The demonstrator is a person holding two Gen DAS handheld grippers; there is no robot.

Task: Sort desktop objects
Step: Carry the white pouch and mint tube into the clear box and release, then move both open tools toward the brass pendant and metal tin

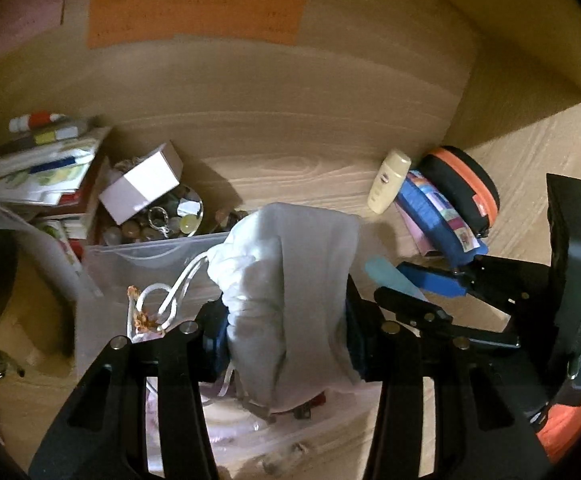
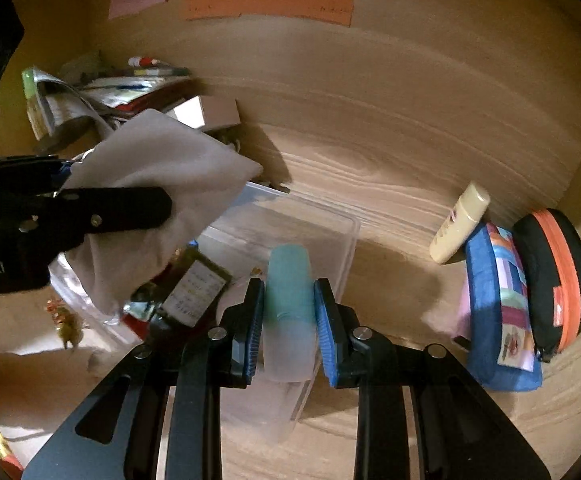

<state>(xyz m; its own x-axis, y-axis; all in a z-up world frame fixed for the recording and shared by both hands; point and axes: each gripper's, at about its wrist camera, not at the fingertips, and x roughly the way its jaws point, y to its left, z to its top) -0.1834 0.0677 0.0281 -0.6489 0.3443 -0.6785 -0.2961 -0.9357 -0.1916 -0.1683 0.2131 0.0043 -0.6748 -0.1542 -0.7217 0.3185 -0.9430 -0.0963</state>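
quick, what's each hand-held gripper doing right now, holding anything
Left hand-held gripper: closed on the white drawstring pouch.
Right hand-held gripper: closed on the teal tube.

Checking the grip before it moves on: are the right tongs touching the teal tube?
Touching. In the right wrist view, both blue pads of the right tongs press against the sides of the teal tube, no gap on either side.
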